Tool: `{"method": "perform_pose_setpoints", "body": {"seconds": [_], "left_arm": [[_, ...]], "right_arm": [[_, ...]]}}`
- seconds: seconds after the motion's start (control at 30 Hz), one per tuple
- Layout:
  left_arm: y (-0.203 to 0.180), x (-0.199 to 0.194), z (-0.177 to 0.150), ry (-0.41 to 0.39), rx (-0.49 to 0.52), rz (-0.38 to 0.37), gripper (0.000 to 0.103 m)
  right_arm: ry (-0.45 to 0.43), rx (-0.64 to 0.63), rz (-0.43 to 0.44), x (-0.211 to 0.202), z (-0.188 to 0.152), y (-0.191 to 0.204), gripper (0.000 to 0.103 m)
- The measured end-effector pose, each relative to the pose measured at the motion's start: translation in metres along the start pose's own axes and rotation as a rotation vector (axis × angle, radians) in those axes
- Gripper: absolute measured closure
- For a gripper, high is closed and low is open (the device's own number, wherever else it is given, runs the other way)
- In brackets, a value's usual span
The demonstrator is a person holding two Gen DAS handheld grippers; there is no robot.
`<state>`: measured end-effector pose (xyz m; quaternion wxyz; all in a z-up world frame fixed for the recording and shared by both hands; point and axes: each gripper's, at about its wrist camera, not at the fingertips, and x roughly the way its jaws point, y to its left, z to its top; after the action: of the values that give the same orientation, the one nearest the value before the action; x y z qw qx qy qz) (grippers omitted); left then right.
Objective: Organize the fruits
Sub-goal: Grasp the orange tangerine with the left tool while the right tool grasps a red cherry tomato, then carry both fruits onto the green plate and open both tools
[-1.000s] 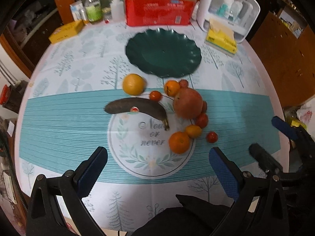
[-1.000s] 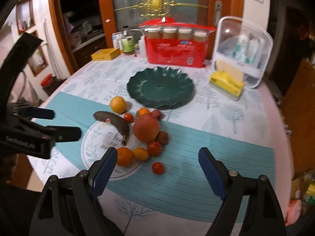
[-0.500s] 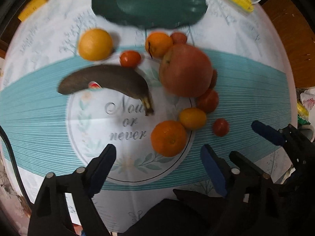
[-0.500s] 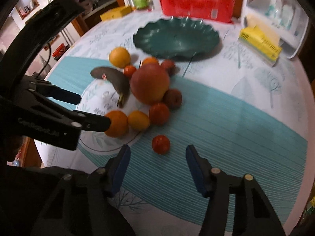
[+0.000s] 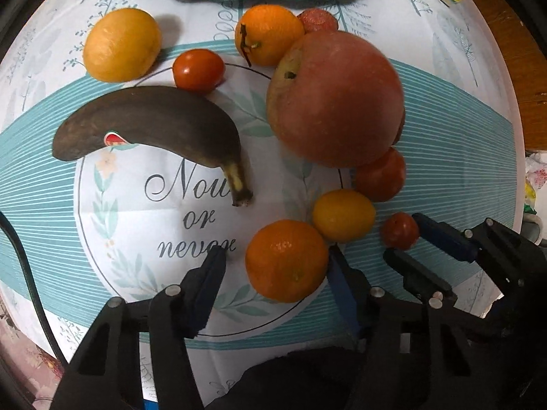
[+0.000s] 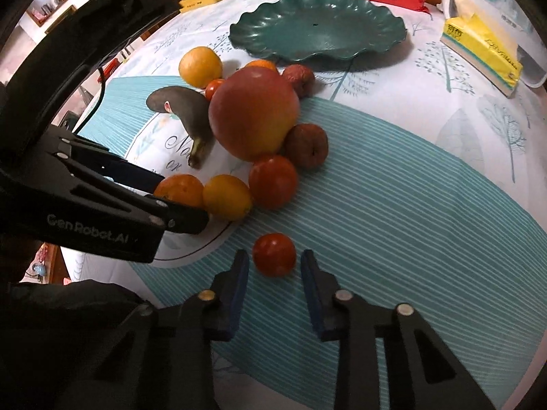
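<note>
An orange mandarin, round with a dimpled, glossy skin, is framed between the fingers of the left tongs, which are spread open: the right finger sits against its side, while a gap is seen between it and the left finger. Just beyond the right finger of these tongs a smaller, smooth yellow-orange fruit is found, touching the mandarin. A small glossy red tomato is bracketed by the open right tongs, with a narrow gap on either side, so no grip is seen. Ahead of both tongs a large red-and-yellow apple is seen, with a red tomato against its near side. Ahead and to the left of the left tongs a blackened banana bearing a small sticker is laid across the printed cloth of the counter, and beyond it a yellow orange and another tomato are seen. Furthest ahead a dark green scalloped plate is set
</note>
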<state>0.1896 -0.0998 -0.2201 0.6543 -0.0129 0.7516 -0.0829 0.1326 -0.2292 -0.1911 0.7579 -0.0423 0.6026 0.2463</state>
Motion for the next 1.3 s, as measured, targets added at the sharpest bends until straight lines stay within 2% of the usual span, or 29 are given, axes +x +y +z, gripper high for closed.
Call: {"method": "perform_pose_setpoints", "body": {"seconds": [0.1,0.13,0.17,0.4,0.63,0.77,1.07,1.1,1.3], "left_arm": [[0.001,-0.001,0.005,-0.007,0.008,-0.009,0.049],[0.002,-0.002,0.005,-0.008,0.009,-0.03,0.056],[0.002,-0.002,0.005,-0.009,0.01,-0.041,0.059],[0.014,-0.014,-0.006,-0.023,-0.003,-0.024,0.06],[0.036,-0.058,-0.016,-0.113,-0.023,-0.007,0.06],[0.053,-0.09,-0.015,-0.17,-0.044,0.007,0.06],[0.082,-0.151,0.014,-0.308,-0.064,0.021,0.06],[0.075,-0.145,0.019,-0.318,-0.065,0.023,0.06],[0.077,-0.162,0.051,-0.388,-0.056,-0.007,0.06]], "right_arm": [[0.005,-0.012,-0.003,0.004,0.001,0.001,0.075],[0.006,-0.014,0.0,0.004,0.001,0.001,0.076],[0.005,-0.017,-0.001,0.005,0.002,0.002,0.076],[0.001,-0.013,-0.014,0.007,0.006,0.008,0.077],[-0.059,-0.003,-0.04,-0.013,0.015,0.013,0.077],[-0.129,0.006,-0.065,-0.034,0.031,0.013,0.077],[-0.28,0.04,-0.12,-0.071,0.072,0.002,0.077],[-0.293,0.043,-0.125,-0.072,0.079,0.002,0.077],[-0.35,0.07,-0.142,-0.072,0.111,-0.01,0.077]]}}
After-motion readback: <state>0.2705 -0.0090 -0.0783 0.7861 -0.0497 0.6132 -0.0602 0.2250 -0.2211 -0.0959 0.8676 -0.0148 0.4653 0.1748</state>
